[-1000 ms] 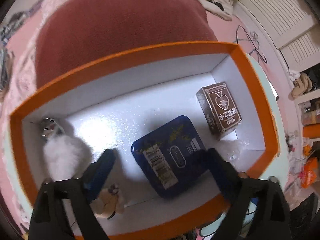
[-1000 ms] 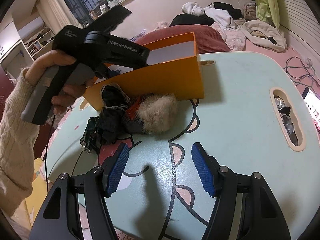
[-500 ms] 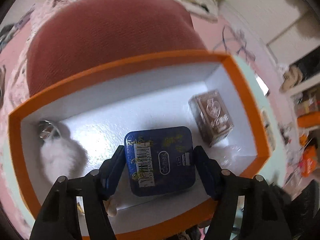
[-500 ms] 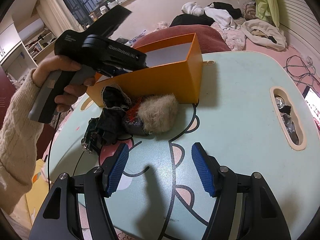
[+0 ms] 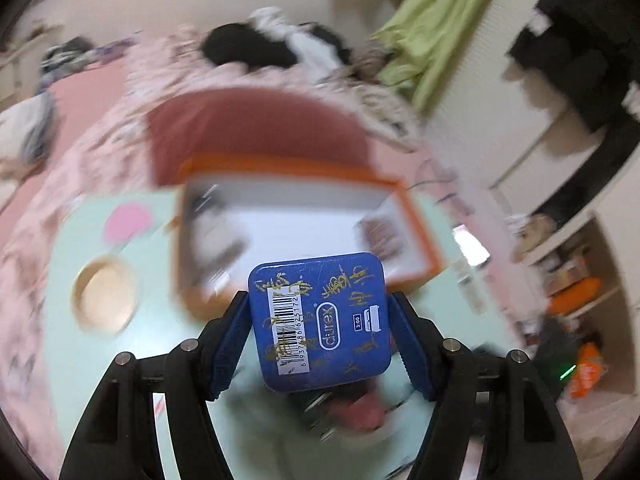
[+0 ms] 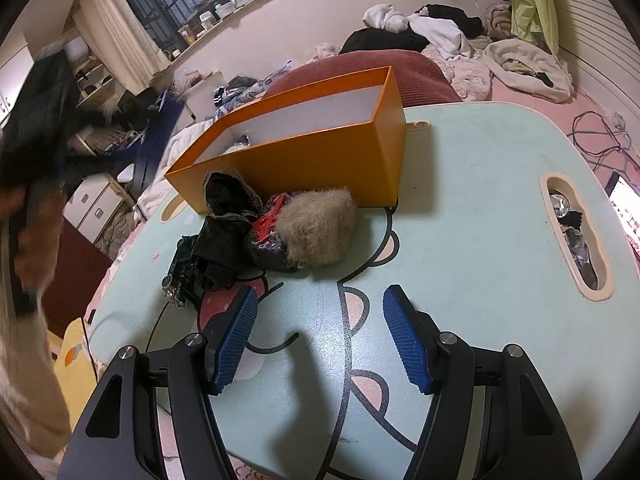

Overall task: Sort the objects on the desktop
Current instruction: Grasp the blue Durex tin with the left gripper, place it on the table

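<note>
Left view background: smeared by motion; only the blue tin [image 5: 319, 320] and the left tongs [image 5: 319, 334] read sharply.
Orange box [image 5: 304, 224]: blurred; contents show as dark streaks and one brownish shape at 3 o'clock inside it, none identifiable.
Counter [image 5: 120, 344]: below the tin, a pink and dark smear at 6 o'clock, not identifiable.
Person's hand [image 6: 28, 208]: at 9 o'clock in the right view, blurred and cut by the edge.
Dark pile [image 6: 224, 220]: partly hides a green object behind it.
Slot [image 6: 576, 236]: holds crumpled items too small to name.
</note>
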Motion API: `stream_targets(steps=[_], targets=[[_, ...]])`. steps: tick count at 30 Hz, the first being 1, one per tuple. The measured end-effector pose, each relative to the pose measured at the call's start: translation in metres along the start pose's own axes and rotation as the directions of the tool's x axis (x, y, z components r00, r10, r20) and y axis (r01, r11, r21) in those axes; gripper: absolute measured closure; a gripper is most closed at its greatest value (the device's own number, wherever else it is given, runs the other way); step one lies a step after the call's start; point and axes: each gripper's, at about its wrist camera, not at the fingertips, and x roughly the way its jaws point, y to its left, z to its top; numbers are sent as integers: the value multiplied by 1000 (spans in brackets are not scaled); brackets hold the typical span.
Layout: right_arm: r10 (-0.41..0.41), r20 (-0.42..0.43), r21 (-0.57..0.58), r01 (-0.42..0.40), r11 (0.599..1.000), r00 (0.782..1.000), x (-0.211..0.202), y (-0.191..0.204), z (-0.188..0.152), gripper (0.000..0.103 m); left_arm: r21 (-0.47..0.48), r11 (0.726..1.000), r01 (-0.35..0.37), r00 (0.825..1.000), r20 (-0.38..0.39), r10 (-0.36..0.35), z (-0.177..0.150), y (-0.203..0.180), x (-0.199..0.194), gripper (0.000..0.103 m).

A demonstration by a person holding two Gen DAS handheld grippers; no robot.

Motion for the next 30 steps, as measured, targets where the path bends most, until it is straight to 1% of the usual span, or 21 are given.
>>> stream_targets(steps=[2,3,5,7,9,12,14,16,19,21,22,25,27,28,29,30], targets=[[-2,0,-2,2,1000,1000,0,1,0,37,-29,998,-53,998,-41,52,-23,10,9,35],[-3,-1,-2,3,1000,1000,0,2,-1,37,-44,997,-57,997,-56,55,-33,15,11,35],[-5,-1,-3,5,1000,1000,-1,2,0,37,-84,996,-30,997,-74,24,-52,19,21,35],[-7,-1,-5,7,1000,1000,-1,1,1,37,-108,994,16,997,-73,-24,-60,16,29,37],[-11,-2,-7,11,1000,1000,-1,2,1,37,-100,994,38,996,-81,-47,-62,9,36,37],[-16,-2,-8,16,1000,1000,-1,2,0,37,-105,993,46,998,-30,-50,-63,2,35,35],[-18,0,-5,18,1000,1000,-1,1,1,37,-123,991,56,998,14,-55,-63,6,26,26],[-20,1,-1,20,1000,1000,-2,1,1,37,-144,988,50,998,37,-45,-67,11,18,19],[-29,3,9,29,1000,1000,-3,-1,1,37,-132,991,-5,999,37,10,-77,15,9,19],[-38,8,22,37,999,999,-5,-3,3,37,-100,993,-64,997,37,68,-92,14,5,19],[-39,16,24,39,999,999,-7,-3,4,37,-84,993,-82,996,34,85,-98,13,4,19],[-39,80,11,39,999,996,-20,1,16,37,-49,991,-122,992,33,124,-117,8,2,19],[-15,117,-19,17,1000,993,-25,7,34,37,-39,987,-156,985,66,158,-125,4,3,15],[10,132,-41,-5,999,991,-25,12,49,37,-23,983,-181,980,76,182,-127,1,5,8],[31,136,-51,-25,998,990,-23,16,60,37,-2,979,-205,976,76,205,-127,-3,8,5],[58,131,-61,-50,997,990,-19,21,75,37,29,970,-242,968,74,239,-128,-9,13,4]])
